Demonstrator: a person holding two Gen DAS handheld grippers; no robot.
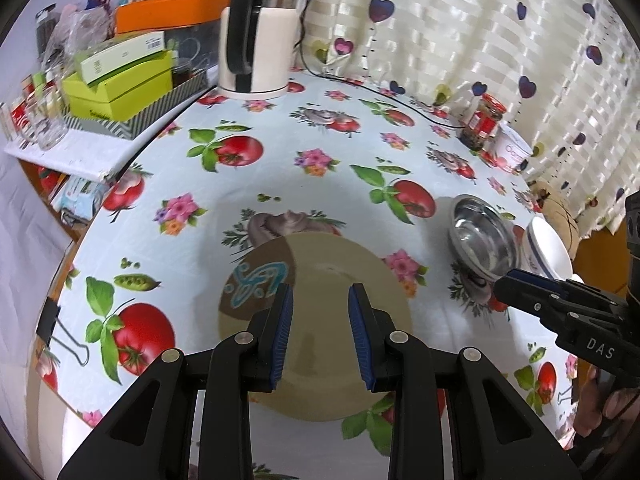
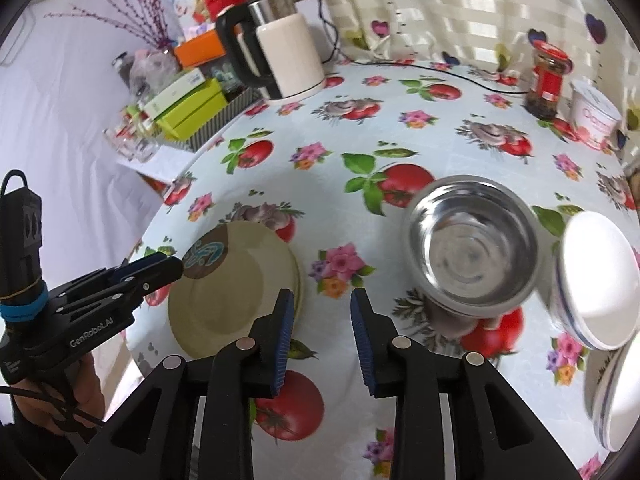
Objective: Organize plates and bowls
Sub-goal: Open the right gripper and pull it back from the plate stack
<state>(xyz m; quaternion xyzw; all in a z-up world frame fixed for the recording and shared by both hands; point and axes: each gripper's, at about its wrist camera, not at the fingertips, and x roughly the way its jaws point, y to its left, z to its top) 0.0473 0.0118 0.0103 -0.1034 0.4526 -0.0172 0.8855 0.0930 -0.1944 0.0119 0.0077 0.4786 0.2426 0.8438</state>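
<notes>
Both jaws gape wide, empty. Left gripper (image 1: 320,332) hovers over beige plate (image 1: 320,320) near table's (image 1: 280,152) front edge; right gripper (image 2: 322,336) points between plate and steel bowl (image 2: 472,244), white bowl (image 2: 596,280) beside it. Likely pre-grasp; next, pinch a rim.

Tablecloth (image 2: 400,128) w/ tomatoes & flowers covers the table. Far left: white kettle (image 2: 290,62) w/ black handle, cord (image 1: 400,100) trailing right. Far right: red-lidded jar (image 2: 547,80), white tub (image 2: 594,116) just beside it. Left edge: green boxes (image 1: 120,80) stacked on a striped box (image 1: 160,116), glass mugs (image 1: 44,124) near. Heart-print curtain (image 1: 480,40) behind.
</notes>
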